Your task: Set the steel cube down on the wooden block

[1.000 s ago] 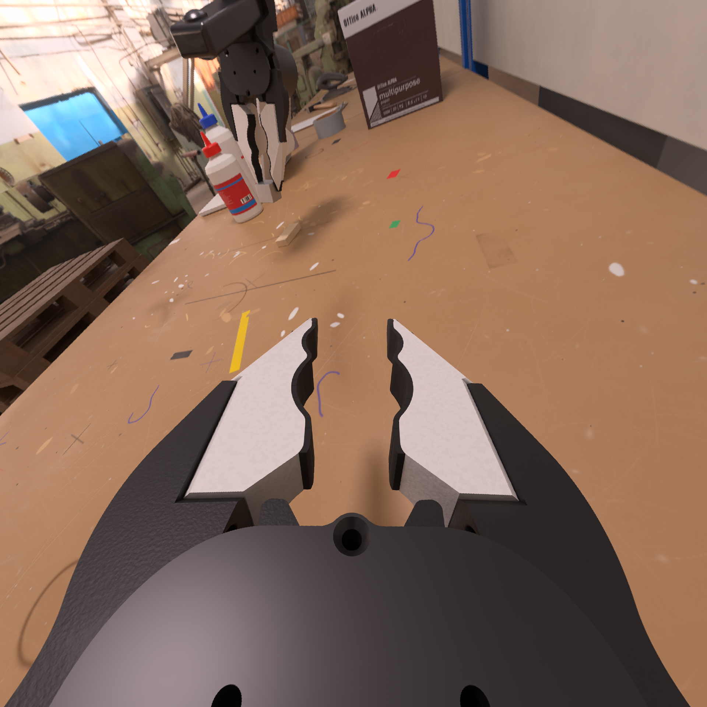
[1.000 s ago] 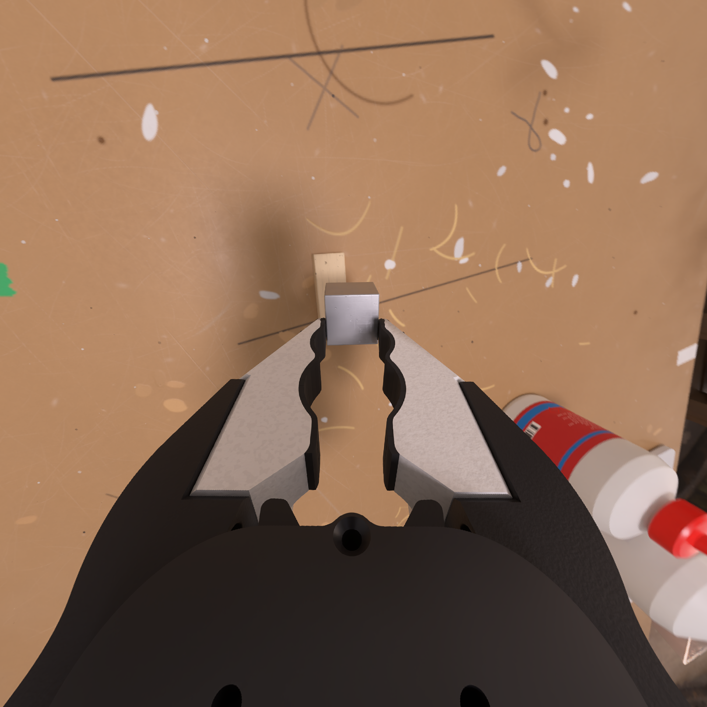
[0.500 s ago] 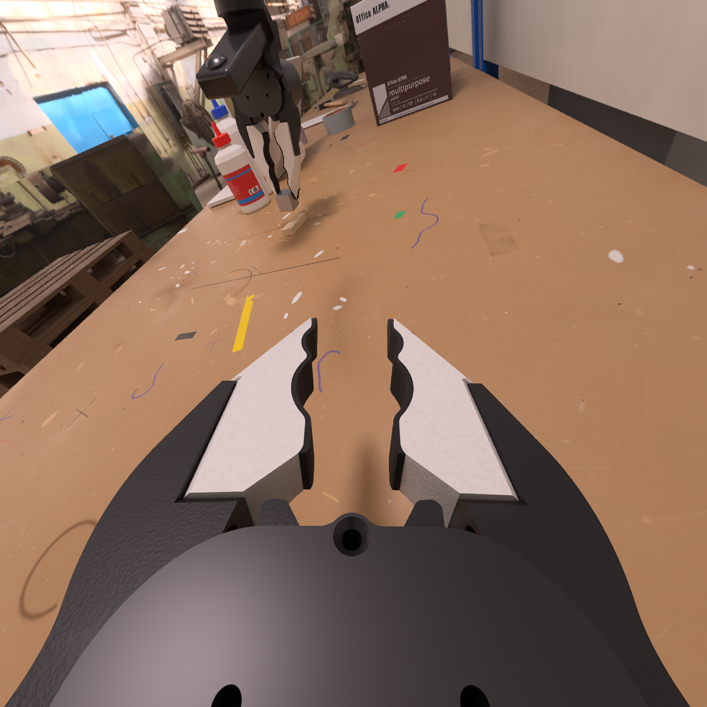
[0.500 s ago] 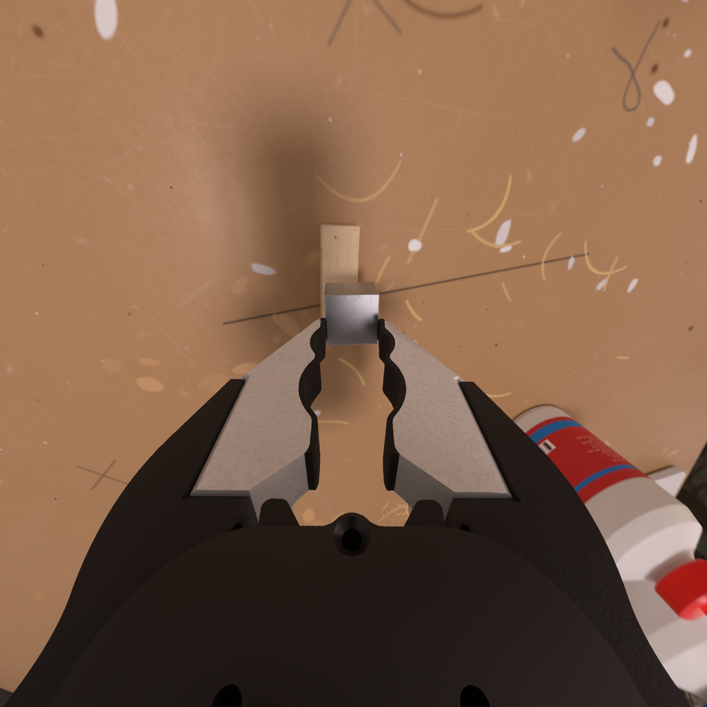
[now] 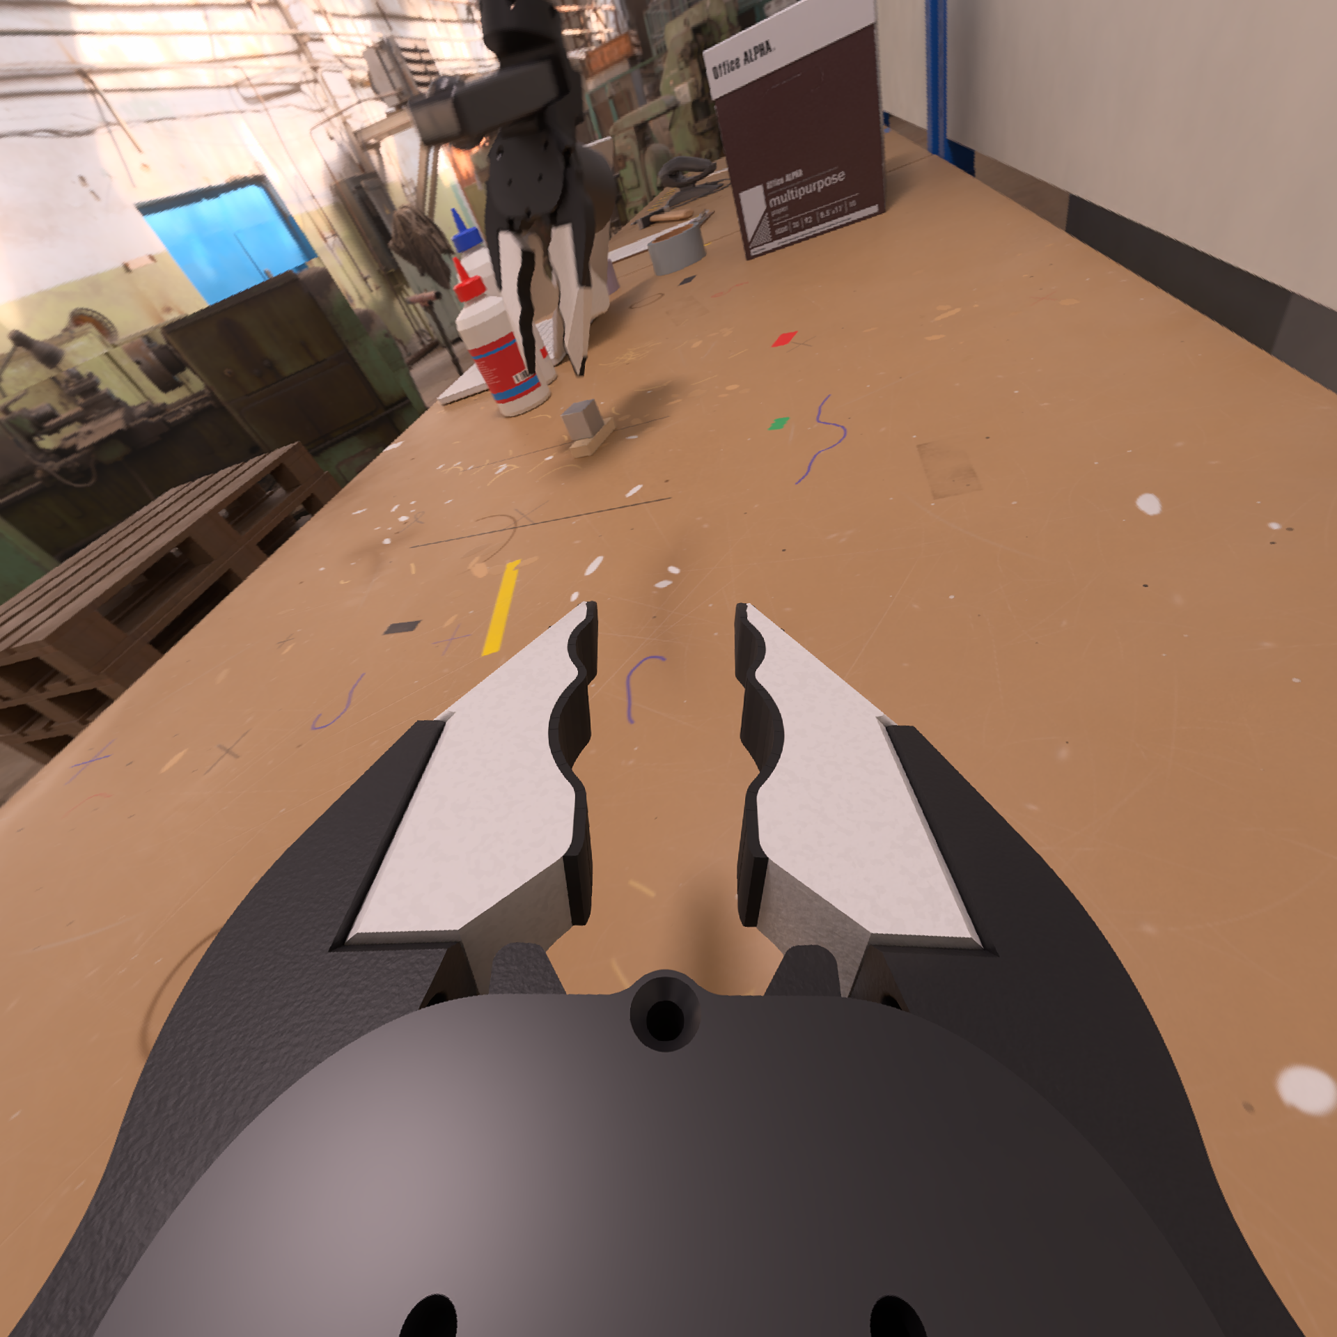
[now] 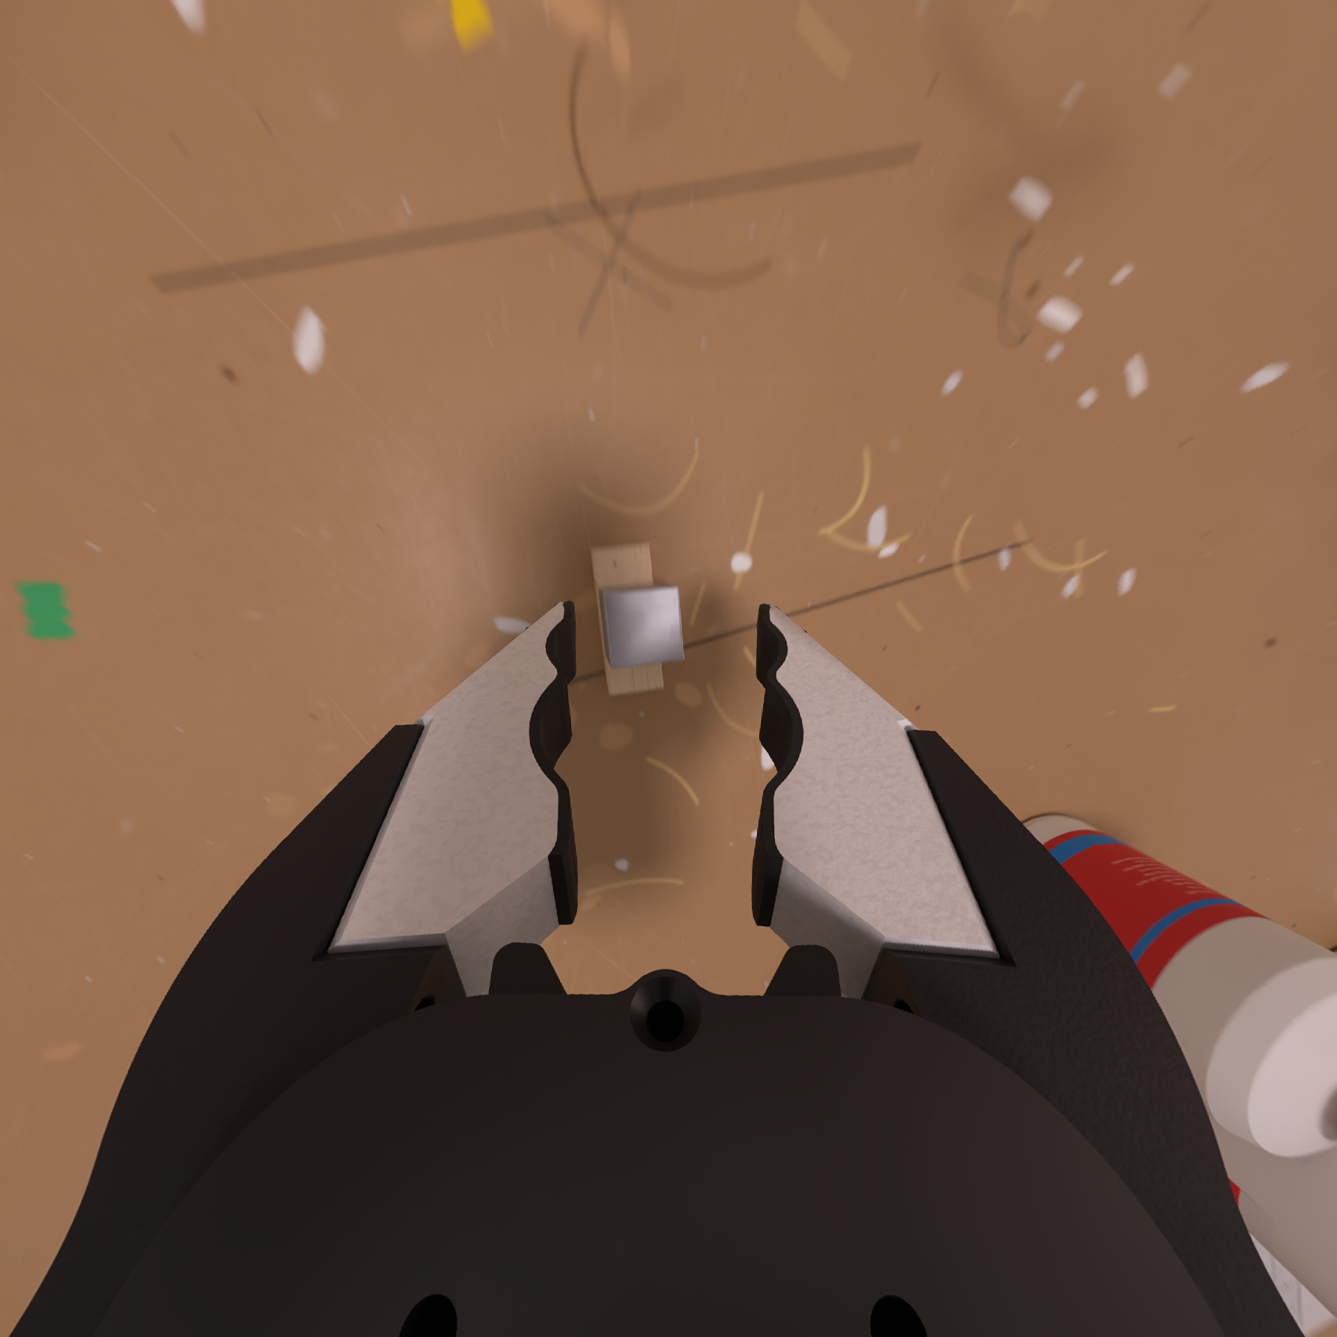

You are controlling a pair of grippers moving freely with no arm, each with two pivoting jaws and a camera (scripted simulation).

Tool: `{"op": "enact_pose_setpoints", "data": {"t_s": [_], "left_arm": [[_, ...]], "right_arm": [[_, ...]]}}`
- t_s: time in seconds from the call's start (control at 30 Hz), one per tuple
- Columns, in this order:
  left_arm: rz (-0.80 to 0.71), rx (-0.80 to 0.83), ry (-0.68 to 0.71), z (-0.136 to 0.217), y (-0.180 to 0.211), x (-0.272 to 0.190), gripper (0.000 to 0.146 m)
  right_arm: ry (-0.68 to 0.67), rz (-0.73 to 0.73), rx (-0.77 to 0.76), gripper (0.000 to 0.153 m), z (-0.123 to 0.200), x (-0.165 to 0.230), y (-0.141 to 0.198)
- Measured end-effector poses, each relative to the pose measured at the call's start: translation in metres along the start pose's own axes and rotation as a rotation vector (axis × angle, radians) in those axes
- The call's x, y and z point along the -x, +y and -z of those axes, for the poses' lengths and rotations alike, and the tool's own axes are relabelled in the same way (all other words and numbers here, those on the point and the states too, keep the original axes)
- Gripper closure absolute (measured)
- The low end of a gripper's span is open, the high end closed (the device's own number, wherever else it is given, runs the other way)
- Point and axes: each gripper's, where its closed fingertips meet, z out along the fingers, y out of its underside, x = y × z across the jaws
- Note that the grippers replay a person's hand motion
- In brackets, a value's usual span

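Note:
The steel cube (image 6: 642,626) sits on the small pale wooden block (image 6: 624,566), which lies flat on the brown workbench (image 6: 362,470). My right gripper (image 6: 662,615) is open and empty, raised above them and pointing down. The left wrist view shows the cube (image 5: 583,418) on the block (image 5: 593,441) far ahead, with the right gripper (image 5: 553,365) hanging above and behind it. My left gripper (image 5: 665,611) is open and empty, low over the bench, far from the cube.
A white glue bottle with a red label (image 5: 499,354) stands just left of the block; it also shows in the right wrist view (image 6: 1186,955). A brown paper box (image 5: 803,137) and a grey tape roll (image 5: 676,249) stand farther back. A wooden pallet (image 5: 130,571) lies beyond the bench's left edge.
My right gripper has opened, let go of the steel cube onto the wooden block, and risen away from it. My left gripper has stayed open.

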Motion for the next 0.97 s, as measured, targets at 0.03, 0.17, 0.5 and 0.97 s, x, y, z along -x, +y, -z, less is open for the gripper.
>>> {"op": "enact_pose_setpoints", "data": {"t_s": [0.03, 0.17, 0.5, 0.97], "left_arm": [[-0.003, 0.006, -0.011, 0.005, -0.002, 0.003, 0.108], [-0.106, 0.192, -0.129, 0.048, -0.003, 0.046, 0.106], [-0.030, 1.141, -0.056, 0.184, 0.099, 0.193, 0.105], [-0.091, 1.658, 0.118, 0.221, 0.213, 0.240, 0.105]], "right_arm": [[0.019, -0.004, -0.061, 0.102, 0.011, 0.001, -0.010], [0.106, 0.035, -0.245, 0.102, 0.055, 0.018, -0.045], [-0.051, 0.222, -0.637, 0.103, 0.081, 0.134, -0.122], [-0.199, 0.303, -0.686, 0.102, 0.065, 0.199, -0.139]]}}
